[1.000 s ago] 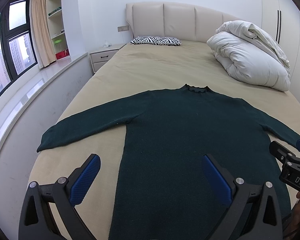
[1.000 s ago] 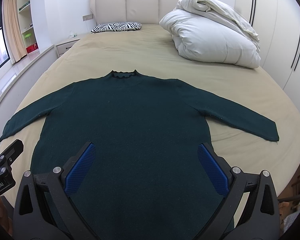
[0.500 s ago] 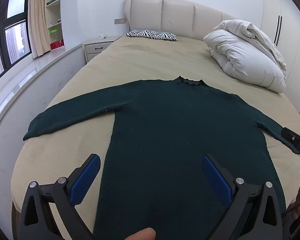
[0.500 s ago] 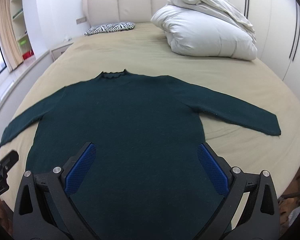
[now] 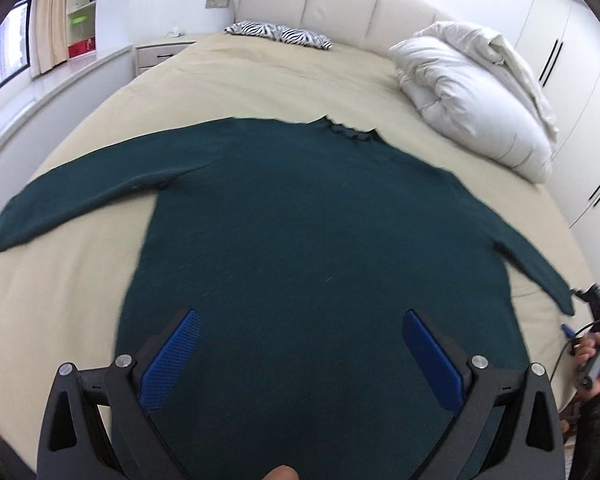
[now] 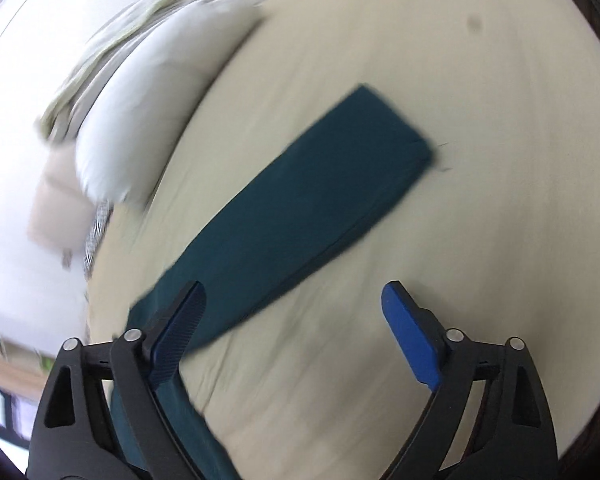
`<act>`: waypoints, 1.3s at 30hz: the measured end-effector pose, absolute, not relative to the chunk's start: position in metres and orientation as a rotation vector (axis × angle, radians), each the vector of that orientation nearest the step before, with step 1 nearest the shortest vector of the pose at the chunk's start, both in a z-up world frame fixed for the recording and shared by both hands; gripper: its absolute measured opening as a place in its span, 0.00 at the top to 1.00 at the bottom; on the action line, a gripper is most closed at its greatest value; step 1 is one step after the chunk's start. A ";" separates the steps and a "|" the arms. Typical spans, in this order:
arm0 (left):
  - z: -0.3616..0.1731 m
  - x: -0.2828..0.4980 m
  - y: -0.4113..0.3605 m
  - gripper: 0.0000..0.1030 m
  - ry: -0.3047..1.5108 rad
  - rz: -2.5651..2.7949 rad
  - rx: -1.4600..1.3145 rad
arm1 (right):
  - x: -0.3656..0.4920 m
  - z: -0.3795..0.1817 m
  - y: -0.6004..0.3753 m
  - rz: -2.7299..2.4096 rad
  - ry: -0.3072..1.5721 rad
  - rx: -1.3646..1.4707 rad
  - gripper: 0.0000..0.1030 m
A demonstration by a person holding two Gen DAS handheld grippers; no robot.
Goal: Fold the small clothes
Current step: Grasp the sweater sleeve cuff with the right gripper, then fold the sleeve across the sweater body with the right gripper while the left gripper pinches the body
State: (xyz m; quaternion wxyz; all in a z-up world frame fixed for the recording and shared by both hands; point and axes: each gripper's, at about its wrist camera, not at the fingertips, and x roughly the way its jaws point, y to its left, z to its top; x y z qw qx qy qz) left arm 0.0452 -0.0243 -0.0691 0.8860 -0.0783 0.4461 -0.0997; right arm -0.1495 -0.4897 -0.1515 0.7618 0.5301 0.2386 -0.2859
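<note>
A dark green long-sleeved sweater (image 5: 312, 240) lies flat on the beige bed (image 5: 260, 88), both sleeves spread out. My left gripper (image 5: 298, 330) hangs open over the sweater's lower body, nothing between its blue pads. In the right wrist view the right sleeve (image 6: 300, 216) runs diagonally across the sheet, its cuff at the upper right. My right gripper (image 6: 292, 304) hovers over the sleeve near the armpit, rolled to one side; its jaws are closing and touch nothing. In the left wrist view the right gripper (image 5: 592, 308) shows at the far right beyond the cuff, in a person's hand.
A rolled white duvet (image 5: 472, 96) lies at the bed's far right, a zebra-print pillow (image 5: 280, 34) by the padded headboard. A nightstand (image 5: 160, 50) and window ledge run along the left, white wardrobe doors (image 5: 572, 40) on the right. Bare sheet (image 6: 480, 120) surrounds the sleeve.
My right gripper has swung far right from over the sweater's body to its right sleeve and rolled. My left gripper has dipped lower over the sweater and stays open.
</note>
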 end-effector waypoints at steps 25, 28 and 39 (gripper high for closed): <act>-0.072 0.112 0.022 0.17 0.910 -0.289 -0.415 | 0.041 -0.022 -0.341 -0.192 0.564 0.607 0.93; -0.074 0.121 0.035 0.19 0.906 -0.290 -0.460 | 0.092 -0.023 -0.252 -0.029 0.625 0.517 0.93; -0.101 0.153 0.028 0.15 0.965 -0.342 -0.525 | 0.147 -0.136 -0.109 0.172 0.869 0.462 0.47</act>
